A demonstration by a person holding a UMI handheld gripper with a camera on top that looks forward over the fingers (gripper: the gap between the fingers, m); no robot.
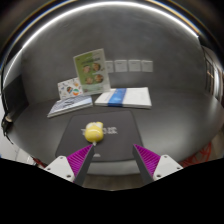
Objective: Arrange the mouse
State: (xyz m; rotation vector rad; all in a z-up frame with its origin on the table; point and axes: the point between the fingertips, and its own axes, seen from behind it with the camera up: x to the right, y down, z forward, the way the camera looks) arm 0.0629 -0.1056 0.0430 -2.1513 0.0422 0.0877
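A: From where I stand, the gripper (107, 163) has its fingers spread wide, nothing pressed between them. Each purple pad (76, 158) points inward with a clear gap across to the other.

B: And the mouse (94, 131)?

A: Small and yellow. It sits on a dark mat (112, 134), just ahead of the fingers and a little toward the left finger. It isn't touching either pad; it rests on the mat on its own.

B: How much room around it?

A: Bare mat shows to the right of the mouse, and a strip behind it runs up to the mat's far edge. On the near side the mat's edge lies close to the fingertips.

B: What's beyond the mat?

A: Papers on the table (170, 110). A white sheet with a blue stripe (124, 97) lies just past the mat's far edge, toward its right. A leaflet (70, 103) lies off the mat's far left corner, and a green booklet (91, 65) lies farther back. None of them touches the mouse.
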